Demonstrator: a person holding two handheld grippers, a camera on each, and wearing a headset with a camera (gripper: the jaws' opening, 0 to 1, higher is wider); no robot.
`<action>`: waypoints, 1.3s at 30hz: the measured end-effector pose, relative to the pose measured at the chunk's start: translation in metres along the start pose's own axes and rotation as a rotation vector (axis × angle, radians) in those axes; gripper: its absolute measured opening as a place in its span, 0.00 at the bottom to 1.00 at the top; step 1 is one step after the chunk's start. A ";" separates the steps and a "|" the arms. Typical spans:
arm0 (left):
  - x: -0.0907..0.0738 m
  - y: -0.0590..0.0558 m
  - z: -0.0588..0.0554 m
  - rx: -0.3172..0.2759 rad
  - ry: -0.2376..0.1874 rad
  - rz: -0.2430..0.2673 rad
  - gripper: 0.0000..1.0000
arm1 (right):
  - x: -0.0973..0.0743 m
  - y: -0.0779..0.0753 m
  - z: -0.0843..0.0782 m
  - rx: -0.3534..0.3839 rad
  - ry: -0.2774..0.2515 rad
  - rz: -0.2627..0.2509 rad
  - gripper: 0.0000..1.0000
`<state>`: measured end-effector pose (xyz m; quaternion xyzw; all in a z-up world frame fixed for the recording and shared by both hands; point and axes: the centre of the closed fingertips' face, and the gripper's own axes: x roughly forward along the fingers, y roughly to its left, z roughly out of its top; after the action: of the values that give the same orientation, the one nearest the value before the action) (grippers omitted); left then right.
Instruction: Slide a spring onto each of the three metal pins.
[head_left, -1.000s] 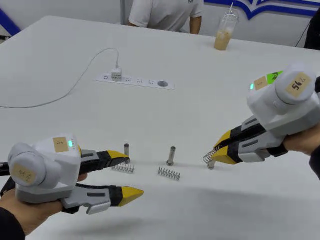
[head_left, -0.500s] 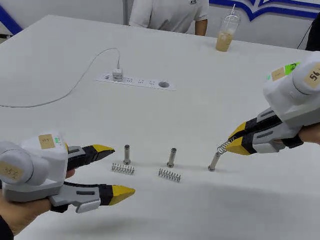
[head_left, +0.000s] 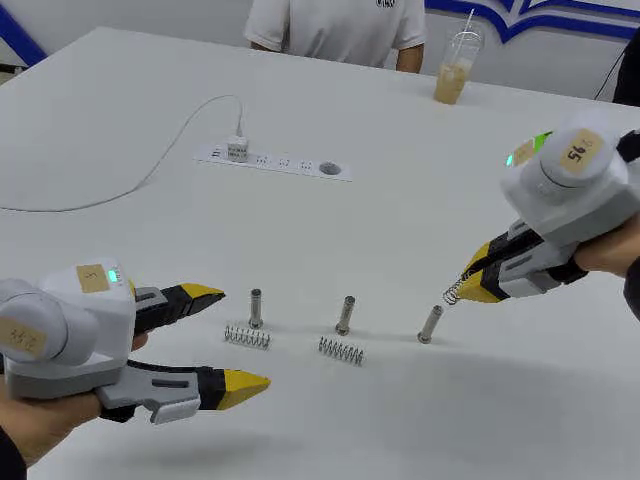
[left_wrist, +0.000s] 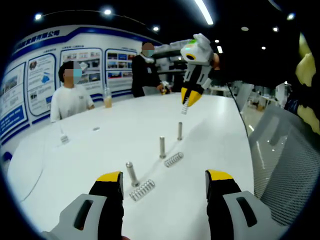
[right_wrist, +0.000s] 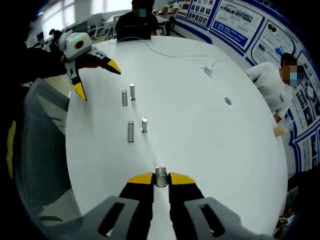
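Right gripper (right_wrist: 161, 179) jaws are closed onto a spring (right_wrist: 160, 172), pinched at the yellow tips with its free end sticking out. In the head view the held spring (head_left: 454, 293) is seen in the air just up and right of the right pin (head_left: 430, 323), apart from it; that pin is tilted. Left gripper (head_left: 238, 337) jaws are spread wide, with nothing gripped, low over the white table (head_left: 400, 220) near the left pin (head_left: 255, 307). A loose spring (head_left: 246, 337) is laid flat just in front of the left pin, and another loose spring (head_left: 340, 350) in front of the middle pin (head_left: 346, 313). All three pins are bare. A power strip (head_left: 270, 161) and a drink cup (head_left: 452, 68) are seen farther back.
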<state>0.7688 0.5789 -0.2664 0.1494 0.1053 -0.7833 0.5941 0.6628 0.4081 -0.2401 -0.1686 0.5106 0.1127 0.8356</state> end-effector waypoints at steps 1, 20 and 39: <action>0.000 0.000 0.000 0.000 -0.001 0.001 0.68 | 0.002 -0.001 0.000 -0.001 0.005 0.004 0.12; 0.000 0.004 -0.002 -0.004 0.001 0.013 0.68 | 0.023 -0.003 -0.010 -0.013 0.089 0.054 0.12; 0.000 0.004 -0.004 -0.005 0.007 0.013 0.67 | 0.049 0.000 -0.018 -0.012 0.158 0.091 0.12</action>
<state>0.7733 0.5788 -0.2703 0.1511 0.1083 -0.7786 0.5993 0.6704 0.4020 -0.2919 -0.1586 0.5814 0.1400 0.7856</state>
